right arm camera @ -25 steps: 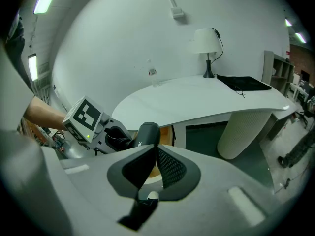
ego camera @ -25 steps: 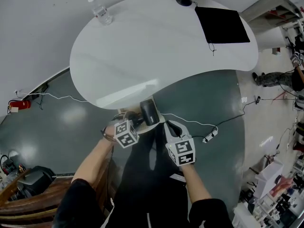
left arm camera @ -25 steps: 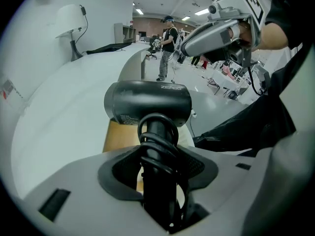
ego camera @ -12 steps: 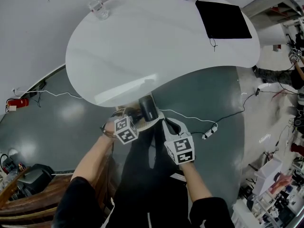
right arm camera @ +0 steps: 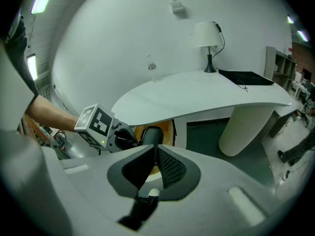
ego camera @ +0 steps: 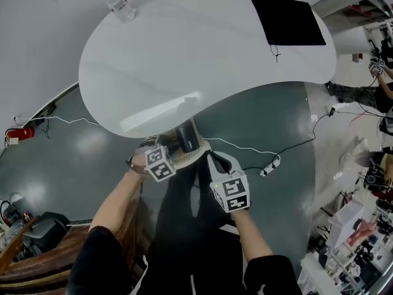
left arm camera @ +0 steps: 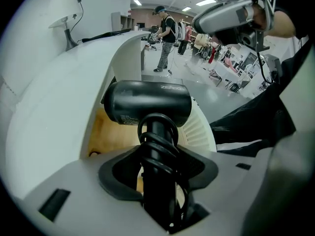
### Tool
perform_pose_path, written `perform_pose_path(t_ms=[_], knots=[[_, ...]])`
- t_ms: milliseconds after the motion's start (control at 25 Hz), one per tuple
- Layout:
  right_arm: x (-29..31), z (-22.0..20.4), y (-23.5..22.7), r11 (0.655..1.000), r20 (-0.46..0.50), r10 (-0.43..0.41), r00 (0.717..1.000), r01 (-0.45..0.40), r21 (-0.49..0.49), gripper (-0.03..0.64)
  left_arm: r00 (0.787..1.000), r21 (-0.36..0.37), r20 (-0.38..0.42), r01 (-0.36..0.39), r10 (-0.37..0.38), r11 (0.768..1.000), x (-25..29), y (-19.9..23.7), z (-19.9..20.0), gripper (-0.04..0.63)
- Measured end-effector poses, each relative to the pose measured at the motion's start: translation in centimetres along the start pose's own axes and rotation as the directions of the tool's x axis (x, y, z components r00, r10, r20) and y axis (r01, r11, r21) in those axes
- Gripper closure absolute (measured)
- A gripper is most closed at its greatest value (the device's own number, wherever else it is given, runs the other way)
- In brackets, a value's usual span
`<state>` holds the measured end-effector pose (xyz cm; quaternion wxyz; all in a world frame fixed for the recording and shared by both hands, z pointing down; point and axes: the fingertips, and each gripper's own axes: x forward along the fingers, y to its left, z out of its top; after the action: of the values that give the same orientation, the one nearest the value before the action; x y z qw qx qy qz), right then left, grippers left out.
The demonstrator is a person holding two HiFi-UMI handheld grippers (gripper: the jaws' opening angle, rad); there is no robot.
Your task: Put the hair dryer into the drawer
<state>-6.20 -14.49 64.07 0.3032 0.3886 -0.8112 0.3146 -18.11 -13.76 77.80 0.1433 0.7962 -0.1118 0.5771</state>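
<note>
A black hair dryer (ego camera: 187, 137) hangs just above the open drawer (ego camera: 183, 162) under the white desk's front edge. My left gripper (ego camera: 175, 152) is shut on its handle, which has the cord wound round it (left arm camera: 158, 151). In the left gripper view the dryer's barrel (left arm camera: 147, 102) lies crosswise over the drawer's wooden bottom (left arm camera: 106, 137). My right gripper (ego camera: 212, 159) hovers beside the drawer's right front corner. Its jaws (right arm camera: 155, 154) are shut with nothing between them. The right gripper view shows the dryer (right arm camera: 151, 134) and the drawer's wooden inside (right arm camera: 168, 128) beyond the jaws.
The curved white desk (ego camera: 184, 60) bears a water bottle (ego camera: 116, 3), a black mat (ego camera: 287, 20) and a lamp (right arm camera: 206, 33). A white cable (ego camera: 245, 150) and power strip (ego camera: 268, 168) lie on the grey floor. A ribbed white desk pillar (right arm camera: 246, 124) stands right of the drawer.
The hair dryer and both grippers have edged a little toward the desk edge, over the drawer. The left gripper keeps its hold and the right stays shut.
</note>
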Motion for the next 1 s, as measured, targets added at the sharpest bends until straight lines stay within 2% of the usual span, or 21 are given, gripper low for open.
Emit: perform_pose_path(t_ms=[320, 640, 1000], knots=[[0.2, -0.9, -0.2, 1.000, -0.009, -0.001, 1.000, 0.001, 0.019, 0.609, 0.999, 0.020, -0.039, 0.007, -0.006, 1.000, 1.8, 0.3, -0.8, 0.379], [0.3, -1.5, -0.4, 1.000, -0.019, 0.002, 1.000, -0.002, 0.025, 0.608, 0.997, -0.005, -0.072, -0.004, 0.004, 1.000, 3.1, 0.9, -1.5, 0.379], [0.7, -1.7, -0.9, 0.999, -0.024, 0.003, 1.000, -0.002, 0.035, 0.609, 0.995, 0.006, -0.103, -0.013, 0.014, 1.000, 4.7, 1.7, -2.2, 0.379]])
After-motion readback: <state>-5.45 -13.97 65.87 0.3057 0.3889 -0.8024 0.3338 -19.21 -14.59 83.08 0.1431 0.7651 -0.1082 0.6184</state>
